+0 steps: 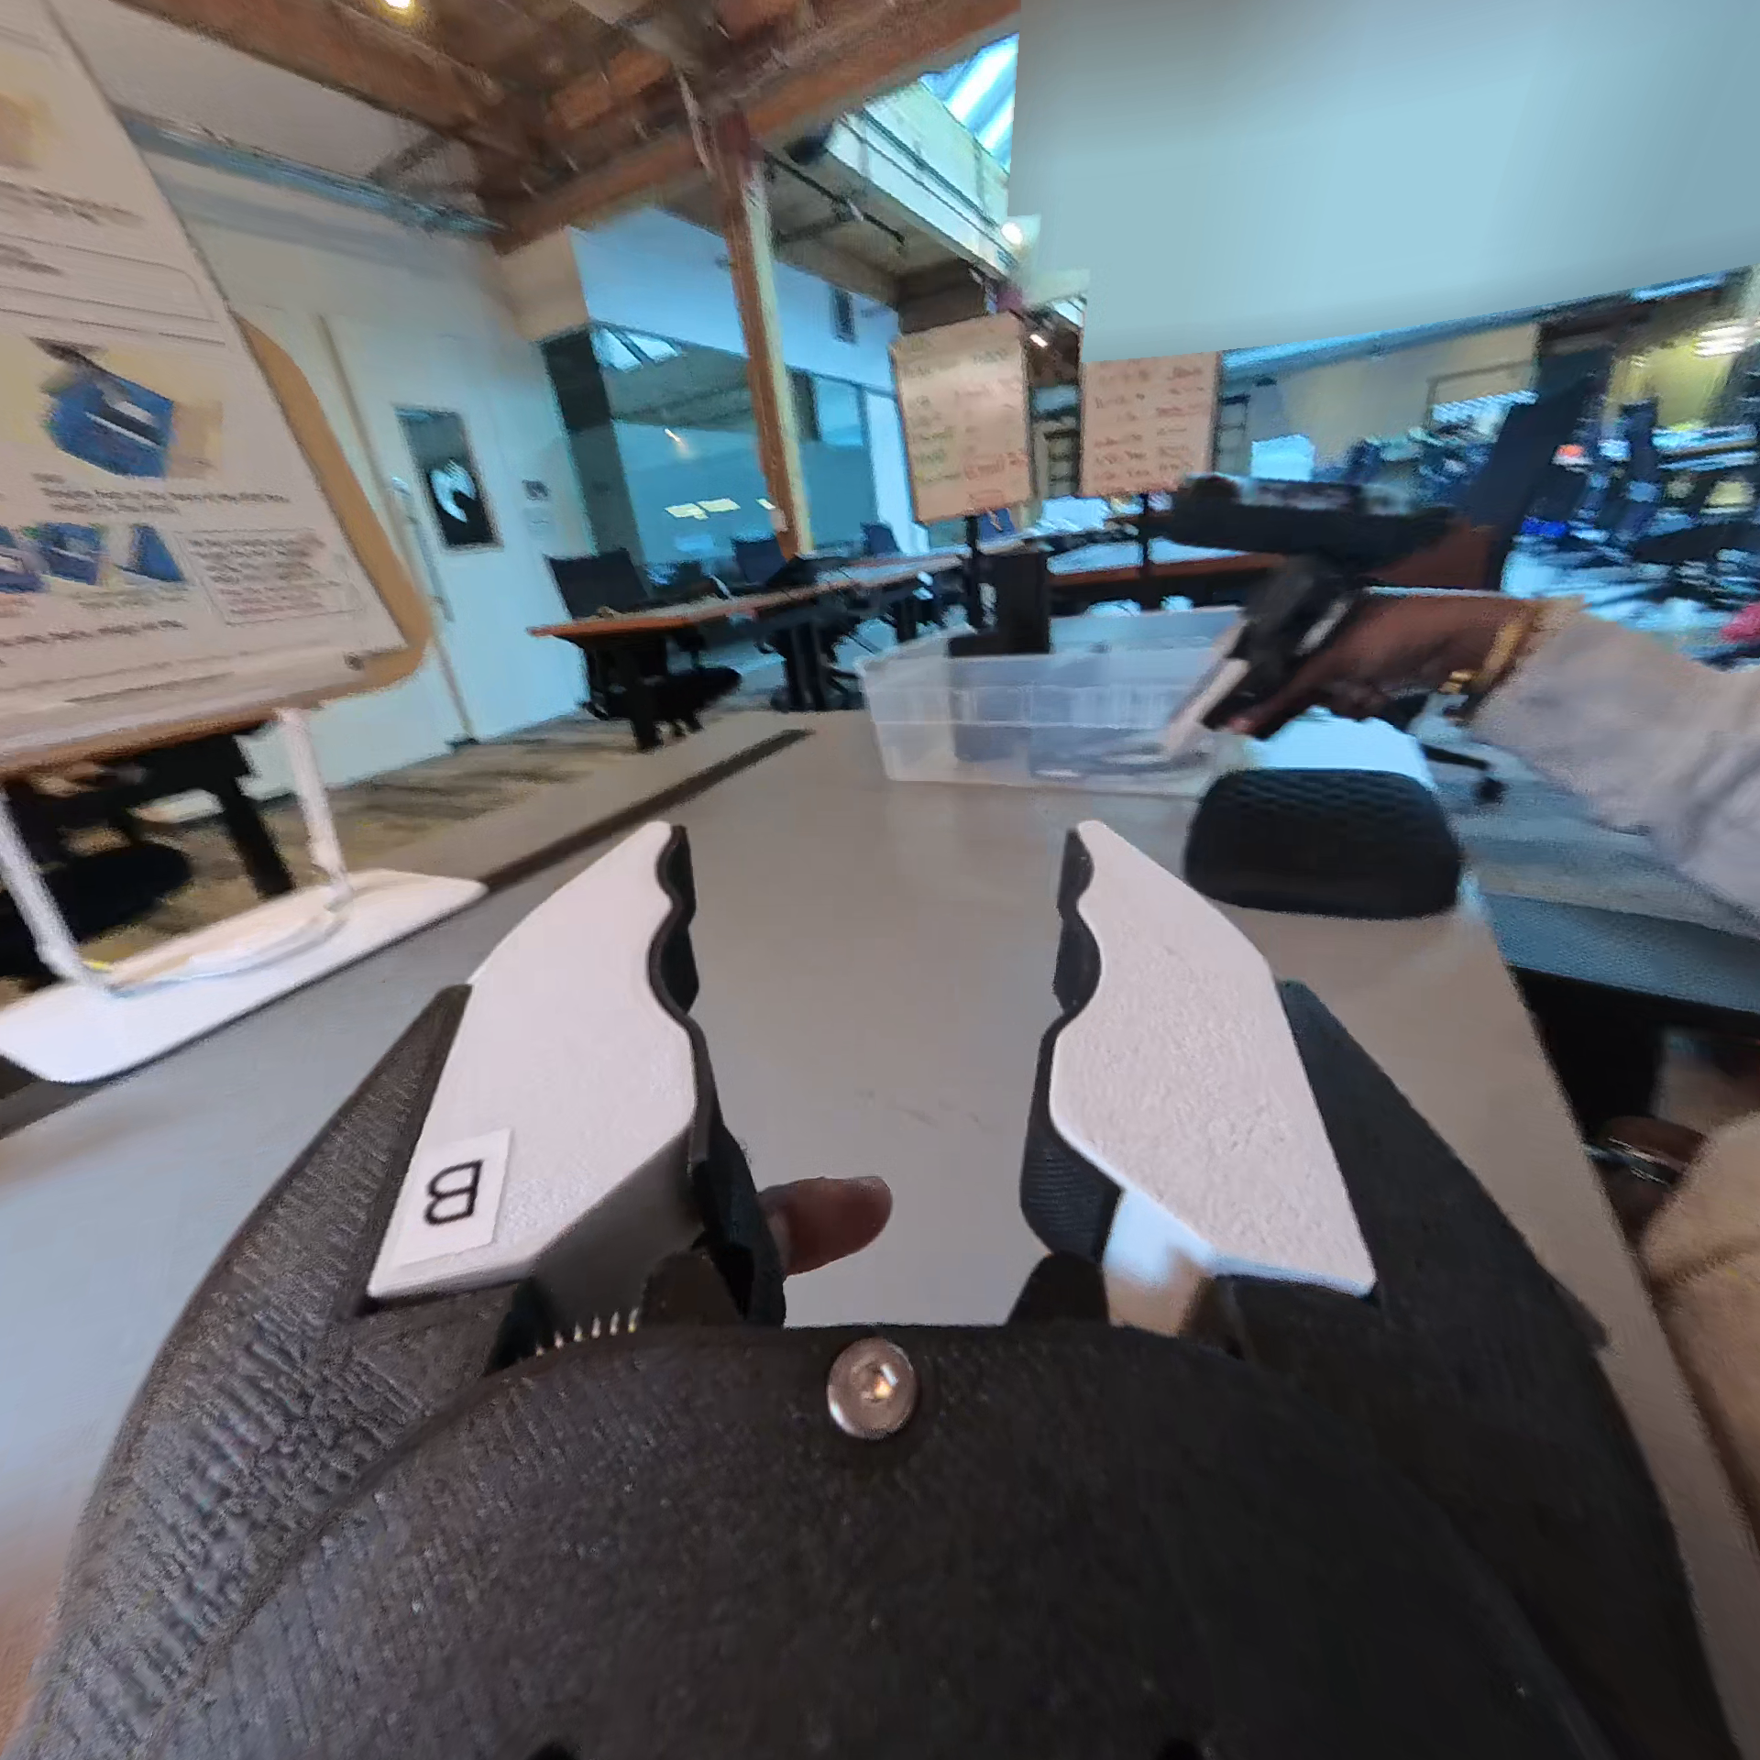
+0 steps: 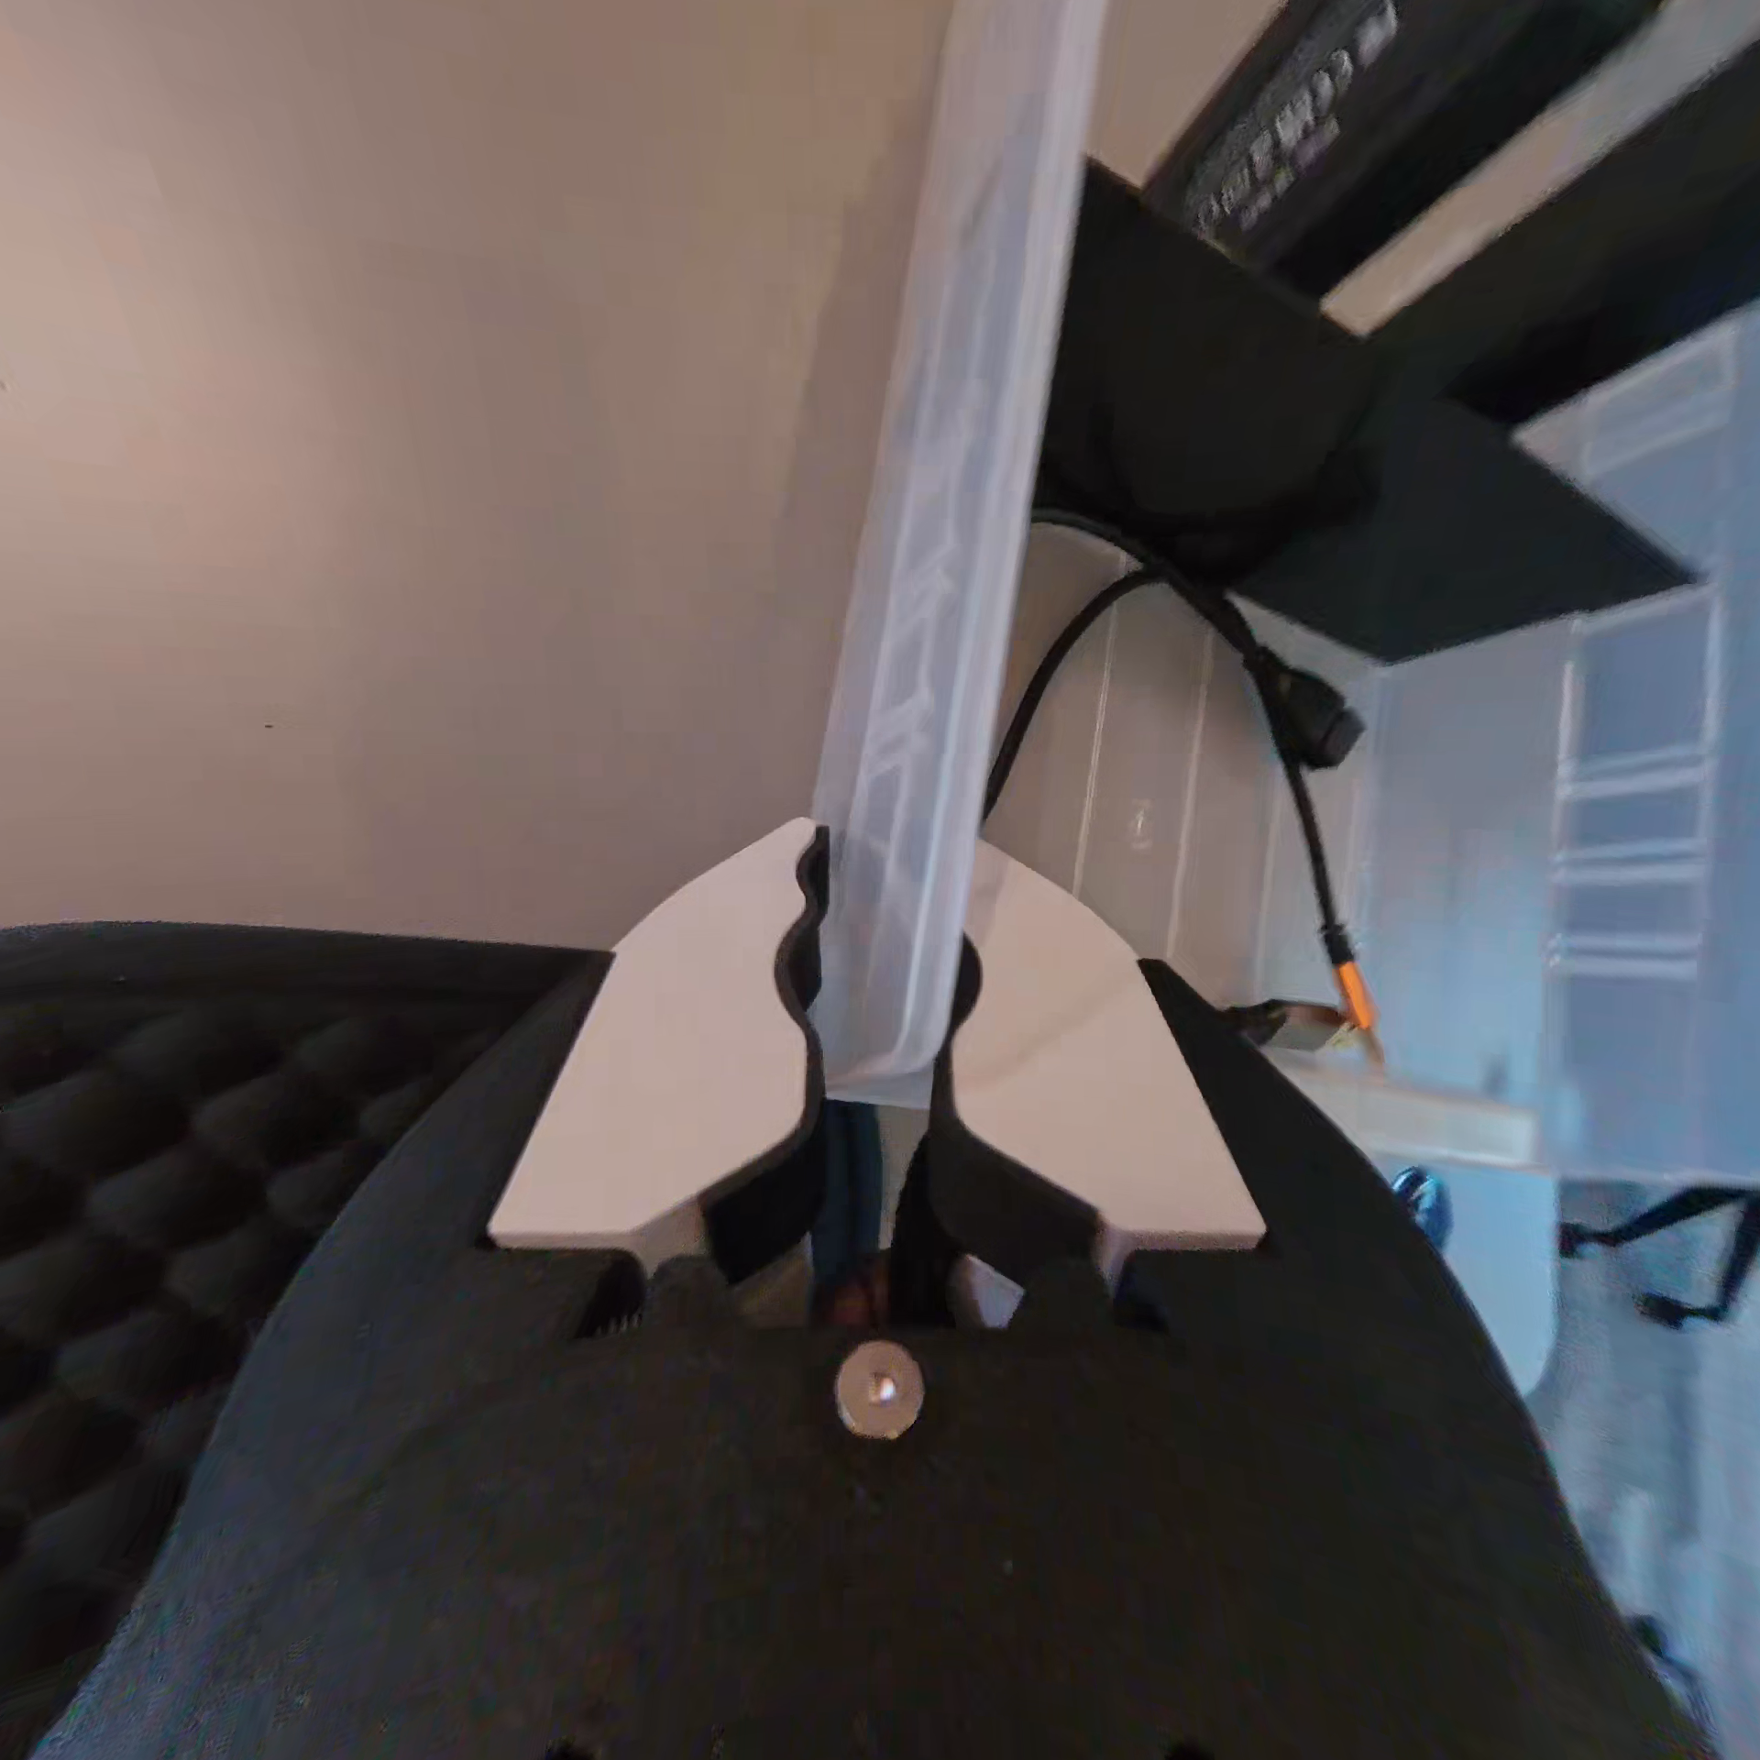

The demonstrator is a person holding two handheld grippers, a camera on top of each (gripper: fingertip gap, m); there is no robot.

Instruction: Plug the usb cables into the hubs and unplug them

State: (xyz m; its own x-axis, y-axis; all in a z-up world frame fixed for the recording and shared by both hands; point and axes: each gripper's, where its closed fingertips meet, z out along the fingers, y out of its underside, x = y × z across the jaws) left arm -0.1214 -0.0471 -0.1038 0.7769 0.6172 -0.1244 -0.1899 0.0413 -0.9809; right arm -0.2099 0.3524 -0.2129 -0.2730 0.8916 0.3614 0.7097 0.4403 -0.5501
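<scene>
Lying inside the clear plastic bin (image 2: 1190, 810), a black usb cable (image 2: 1305, 790) with an orange-tipped plug sits at the bin's floor, beside dark hub-like blocks (image 2: 1333, 457). Right gripper (image 2: 881, 943) has its jaws clamped on the bin's translucent wall, at the grey table's (image 1: 857, 1000) far end. Left gripper (image 1: 871, 838) hovers over the table, jaws spread wide, holding nothing, well apart from bin.
</scene>
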